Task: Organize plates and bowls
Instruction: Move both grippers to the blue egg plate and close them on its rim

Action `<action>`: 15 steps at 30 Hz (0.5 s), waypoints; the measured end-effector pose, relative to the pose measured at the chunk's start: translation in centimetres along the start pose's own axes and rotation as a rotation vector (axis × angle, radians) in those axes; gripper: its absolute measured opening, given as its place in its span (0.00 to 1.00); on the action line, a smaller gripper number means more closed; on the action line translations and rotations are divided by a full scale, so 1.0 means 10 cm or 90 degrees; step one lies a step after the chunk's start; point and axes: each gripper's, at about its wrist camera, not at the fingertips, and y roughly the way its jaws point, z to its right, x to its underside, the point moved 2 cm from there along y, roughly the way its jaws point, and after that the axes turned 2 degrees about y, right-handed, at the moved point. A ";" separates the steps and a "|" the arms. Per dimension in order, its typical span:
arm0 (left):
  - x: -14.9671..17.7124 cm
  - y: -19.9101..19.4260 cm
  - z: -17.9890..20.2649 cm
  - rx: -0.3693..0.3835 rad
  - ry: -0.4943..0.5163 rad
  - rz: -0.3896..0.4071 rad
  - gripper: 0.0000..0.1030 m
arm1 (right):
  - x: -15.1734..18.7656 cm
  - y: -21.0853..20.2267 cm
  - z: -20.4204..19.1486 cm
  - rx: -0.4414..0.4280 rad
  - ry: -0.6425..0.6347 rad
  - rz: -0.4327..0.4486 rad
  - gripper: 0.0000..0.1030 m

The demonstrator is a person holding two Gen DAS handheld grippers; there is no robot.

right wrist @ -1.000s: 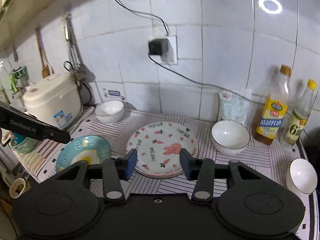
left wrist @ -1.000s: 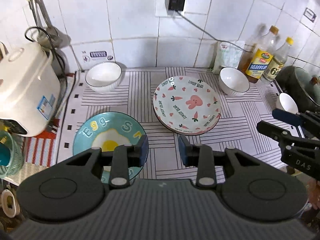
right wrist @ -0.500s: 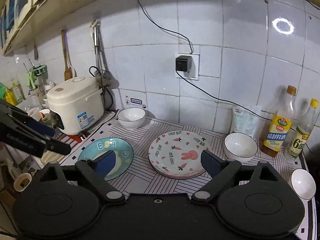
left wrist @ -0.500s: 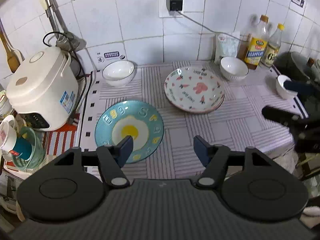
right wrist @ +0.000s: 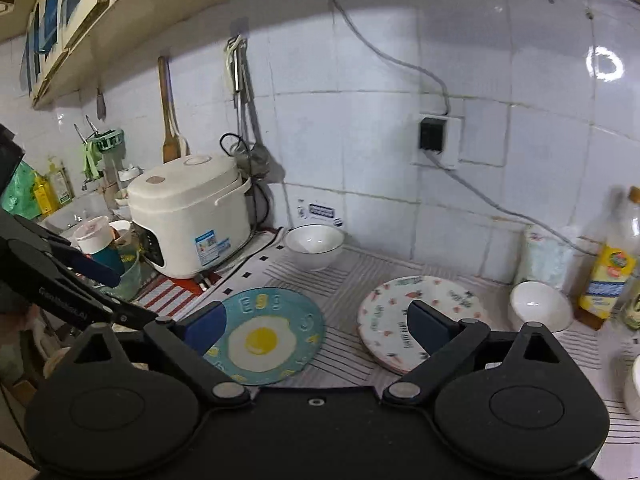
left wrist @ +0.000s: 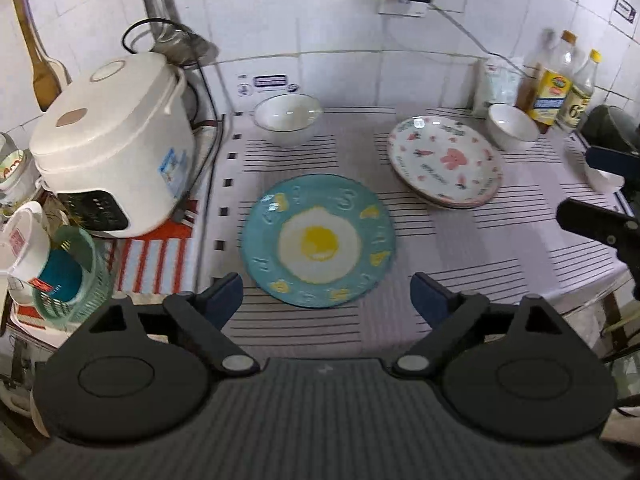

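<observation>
A teal plate with a fried-egg design lies on the striped mat; it also shows in the right wrist view. A white plate with a pink rabbit lies to its right, on top of another plate. One white bowl stands at the back left, another at the back right. A third white bowl sits at the right edge. My left gripper is open and empty, above the counter's front edge. My right gripper is open and empty, held high.
A white rice cooker stands left of the mat. Oil bottles and a white packet stand at the back right by the tiled wall. A green basket with cups is at the far left. A dark pot is at the right.
Both grippers opened wide from nearly shut. Both pulled back and up from the counter, and both views shifted left, bringing the rice cooker into fuller view.
</observation>
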 end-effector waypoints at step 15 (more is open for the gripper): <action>0.11 1.02 -0.91 0.036 0.006 -0.007 0.88 | 0.45 1.26 -0.21 -0.021 0.088 -0.125 0.95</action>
